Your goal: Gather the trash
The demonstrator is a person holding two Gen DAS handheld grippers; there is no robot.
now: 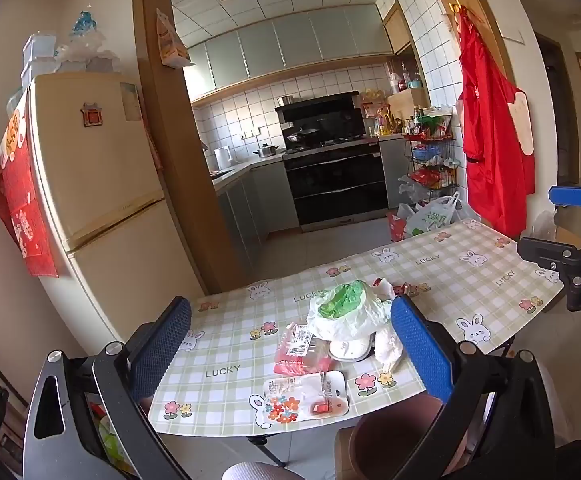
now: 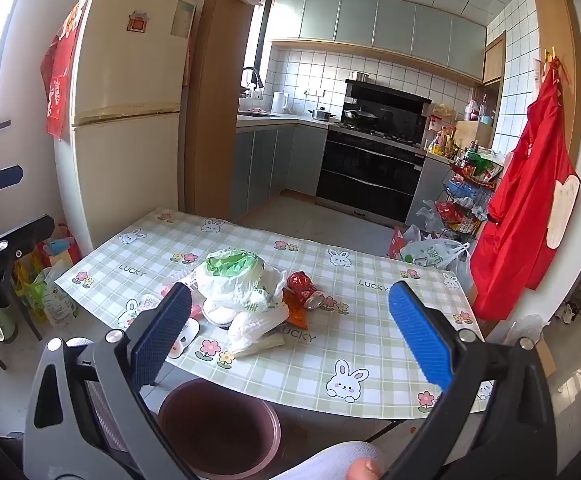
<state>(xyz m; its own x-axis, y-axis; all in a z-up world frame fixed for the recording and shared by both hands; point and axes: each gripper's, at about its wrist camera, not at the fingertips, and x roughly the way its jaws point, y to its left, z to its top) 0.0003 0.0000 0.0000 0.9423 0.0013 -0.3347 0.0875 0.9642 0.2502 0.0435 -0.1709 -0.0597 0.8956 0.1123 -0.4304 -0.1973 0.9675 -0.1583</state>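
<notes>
A heap of trash lies on the checked table (image 1: 470,276) (image 2: 370,364): a white and green plastic bag (image 1: 346,312) (image 2: 238,280), a crushed red can (image 2: 304,290), an orange wrapper (image 2: 296,316), a red packet (image 1: 300,354), a white blister card (image 1: 306,398), a white cup lid (image 2: 220,314) and crumpled white paper (image 1: 386,344) (image 2: 250,326). A brown trash bin (image 2: 218,428) (image 1: 394,436) stands on the floor below the table's near edge. My left gripper (image 1: 290,352) is open above the heap. My right gripper (image 2: 290,336) is open, short of the heap.
A cream fridge (image 1: 102,184) (image 2: 126,104) stands left of the table. A red apron (image 1: 494,140) (image 2: 526,216) hangs on the wall at right. Plastic bags (image 2: 430,252) and a wire rack (image 2: 466,200) stand on the floor behind the table. The kitchen with an oven (image 2: 370,172) lies beyond.
</notes>
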